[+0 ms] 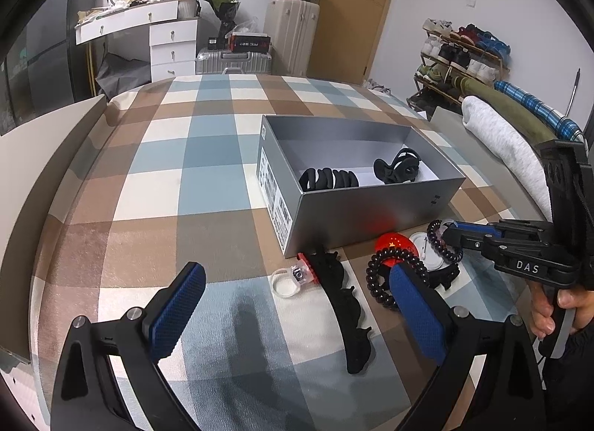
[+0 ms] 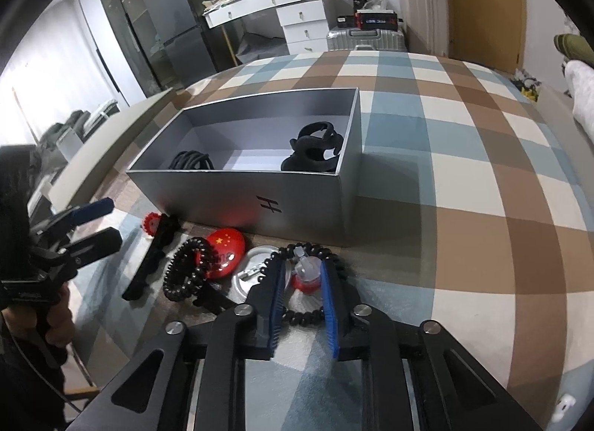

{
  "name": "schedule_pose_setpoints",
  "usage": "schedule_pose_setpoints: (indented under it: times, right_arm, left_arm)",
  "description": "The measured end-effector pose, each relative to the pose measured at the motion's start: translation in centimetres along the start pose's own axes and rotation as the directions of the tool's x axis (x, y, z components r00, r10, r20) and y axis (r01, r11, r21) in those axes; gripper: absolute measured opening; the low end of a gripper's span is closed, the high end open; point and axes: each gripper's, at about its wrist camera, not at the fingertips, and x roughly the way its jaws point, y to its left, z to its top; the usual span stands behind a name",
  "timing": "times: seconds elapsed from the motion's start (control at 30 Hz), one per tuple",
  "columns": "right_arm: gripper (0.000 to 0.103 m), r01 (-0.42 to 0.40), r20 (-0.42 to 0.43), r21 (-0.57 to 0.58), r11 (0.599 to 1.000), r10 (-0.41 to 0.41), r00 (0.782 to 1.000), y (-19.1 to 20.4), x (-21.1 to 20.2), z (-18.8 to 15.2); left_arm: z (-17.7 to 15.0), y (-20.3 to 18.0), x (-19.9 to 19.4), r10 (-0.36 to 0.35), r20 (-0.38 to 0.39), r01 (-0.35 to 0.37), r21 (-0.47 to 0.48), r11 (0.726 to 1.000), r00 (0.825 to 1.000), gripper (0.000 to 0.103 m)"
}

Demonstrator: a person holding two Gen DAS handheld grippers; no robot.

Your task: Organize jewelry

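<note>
A grey open box [image 1: 371, 208] [image 2: 237, 193] sits on the checked bed and holds black hair ties [image 1: 328, 179] and a black claw clip [image 1: 399, 167] [image 2: 315, 152]. In front of it lie a long black hair clip [image 1: 349, 316] [image 2: 148, 263], a clear ring with a red part [image 1: 293, 278], a dark bead bracelet [image 1: 378, 278] [image 2: 182, 271], a red flag badge [image 1: 393, 243] [image 2: 224, 249] and a white round badge [image 2: 252, 275]. My left gripper [image 1: 297, 301] is open above the bed. My right gripper [image 2: 302, 282] [image 1: 445, 234] is partly closed around a second bead bracelet [image 2: 315, 250] and a small red and clear ring piece [image 2: 308, 275].
A rolled grey towel [image 1: 501, 141], green roll and blue plaid cloth lie at the bed's right edge. A beige headboard [image 1: 44, 156] runs along the left. A white dresser [image 1: 163, 33], suitcases [image 1: 289, 33] and a shoe rack [image 1: 460, 55] stand beyond the bed.
</note>
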Motion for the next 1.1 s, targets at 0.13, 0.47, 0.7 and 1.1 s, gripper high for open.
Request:
schedule_pose_setpoints:
  times: [0.13,0.47,0.7,1.1]
  right_arm:
    - [0.011,0.023,0.003,-0.025,0.999,-0.023,1.000,0.4,-0.1,-0.1]
    - [0.008,-0.137,0.061,0.051,0.989,0.133,0.989,-0.8,-1.9,0.4]
    - [0.007,-0.236,0.039,0.143,0.961,0.233,0.972,-2.4,-1.5,0.4]
    - [0.005,-0.165,0.031,0.075,0.983,0.163,0.986,-2.0,-2.5,0.3]
  left_arm:
    - [-0.1,-0.1,0.1,-0.001,-0.008,0.001,0.006,1.000,1.000,0.097]
    - [-0.1,0.0,0.1,0.005,-0.006,-0.005,0.003,1.000,1.000,0.097]
    - [-0.2,0.0,0.1,0.005,-0.012,-0.005,0.007,1.000,1.000,0.097]
    - [-0.2,0.0,0.1,0.005,-0.011,-0.005,0.005,1.000,1.000,0.097]
